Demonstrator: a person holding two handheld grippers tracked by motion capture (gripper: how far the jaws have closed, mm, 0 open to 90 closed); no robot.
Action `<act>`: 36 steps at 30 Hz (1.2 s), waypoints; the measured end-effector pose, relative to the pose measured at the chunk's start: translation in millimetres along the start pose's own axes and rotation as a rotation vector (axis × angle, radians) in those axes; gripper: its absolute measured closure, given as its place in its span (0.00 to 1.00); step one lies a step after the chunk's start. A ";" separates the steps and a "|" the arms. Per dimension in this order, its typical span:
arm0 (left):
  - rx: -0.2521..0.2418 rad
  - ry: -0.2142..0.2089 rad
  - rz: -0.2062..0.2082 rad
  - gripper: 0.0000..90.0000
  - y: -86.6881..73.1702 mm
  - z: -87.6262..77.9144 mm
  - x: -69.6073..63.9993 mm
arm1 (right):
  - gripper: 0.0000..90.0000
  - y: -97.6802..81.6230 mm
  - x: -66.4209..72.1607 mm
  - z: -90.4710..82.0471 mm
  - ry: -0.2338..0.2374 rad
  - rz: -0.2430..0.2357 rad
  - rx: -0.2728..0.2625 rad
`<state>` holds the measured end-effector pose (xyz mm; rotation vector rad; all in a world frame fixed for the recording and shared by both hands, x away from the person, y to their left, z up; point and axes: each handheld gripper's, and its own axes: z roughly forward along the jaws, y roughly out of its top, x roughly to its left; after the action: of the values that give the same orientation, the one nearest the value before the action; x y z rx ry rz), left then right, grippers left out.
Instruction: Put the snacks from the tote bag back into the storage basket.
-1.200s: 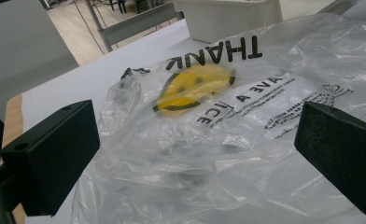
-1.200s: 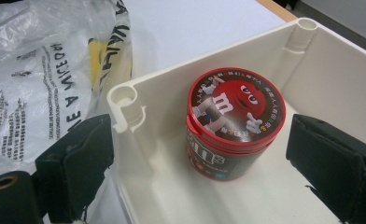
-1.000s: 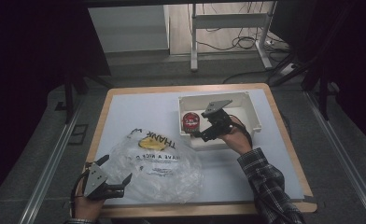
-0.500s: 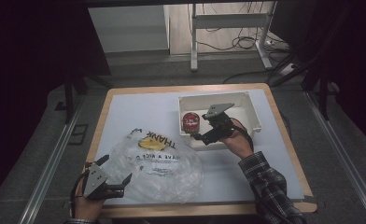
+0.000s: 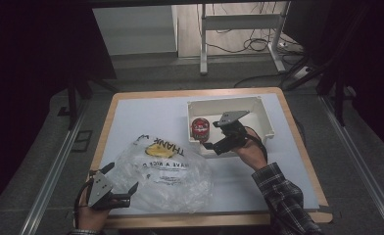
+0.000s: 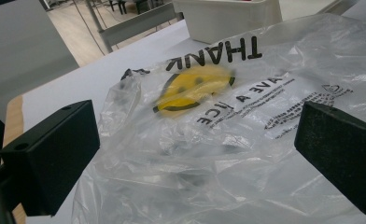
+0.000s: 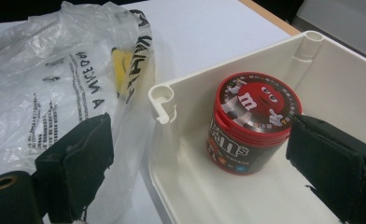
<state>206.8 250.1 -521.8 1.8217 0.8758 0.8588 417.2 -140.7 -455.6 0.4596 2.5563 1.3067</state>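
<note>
Currently, the right gripper hovers at the near-left corner of the white bin, which sits on the table at about the 1 o'clock position from the person. Its jaws are spread and pinch nothing: in the right gripper view, one jaw stands outside the bin wall over the plastic bag, and the other stands inside the bin, just beside the red candy tub. The tub stands upright on the bin floor in the bin's left part, lid up.

The left gripper rests at the 7 o'clock edge of the table. Its jaws are spread, with the near edge of the clear plastic bag between them; contact cannot be determined. The bag lies crumpled at centre-left, printed side up, close to the bin's left wall.
</note>
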 end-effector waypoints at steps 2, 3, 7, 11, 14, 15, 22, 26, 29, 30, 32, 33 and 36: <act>-0.001 0.000 0.000 0.00 0.0 0.0 0.0 | 0.09 -0.4 0.9 -1.7 -0.001 0.004 -0.005; -0.001 0.000 0.000 0.00 0.0 0.0 0.0 | 0.09 -0.8 1.6 -2.3 0.003 0.010 -0.009; -0.002 0.001 -0.001 0.00 -0.1 -0.1 0.0 | 0.08 -2.3 4.2 -4.5 0.007 0.016 -0.012; -0.003 0.002 -0.001 0.00 -0.2 -0.2 0.1 | 0.07 -4.8 7.2 -6.3 0.010 0.020 -0.009; -0.003 0.002 0.000 0.00 -0.2 -0.2 0.0 | 0.07 -6.7 9.4 -7.8 0.013 0.022 -0.009; -0.004 0.002 0.000 0.00 -0.2 -0.2 -0.1 | 0.07 -7.5 10.3 -8.5 0.014 0.021 -0.010; -0.004 0.003 0.000 0.00 -0.2 -0.2 -0.1 | 0.07 -11.9 15.8 -13.3 0.015 0.026 -0.019; -0.003 0.003 0.001 0.00 -0.2 -0.2 -0.1 | 0.07 -14.5 19.4 -17.6 0.010 0.027 -0.029; -0.004 0.002 0.001 0.00 -0.2 -0.2 -0.2 | 0.07 -16.6 22.3 -20.4 0.007 0.026 -0.037; -0.004 0.002 0.001 0.00 -0.2 -0.2 -0.2 | 0.07 -17.8 23.8 -21.9 0.002 0.024 -0.037; -0.004 0.002 0.001 0.00 -0.2 -0.3 -0.4 | 0.07 -19.0 25.4 -23.2 0.000 0.024 -0.038; -0.004 0.002 0.002 0.00 -0.2 -0.3 -0.4 | 0.07 -19.8 26.4 -24.0 0.000 0.024 -0.038; -0.004 0.002 0.002 0.00 -0.2 -0.2 -0.5 | 0.07 -22.0 29.2 -26.8 -0.003 0.021 -0.041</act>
<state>206.4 249.9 -521.9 1.8190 0.8727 0.8634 377.3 -161.6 -460.1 0.4811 2.5237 1.3619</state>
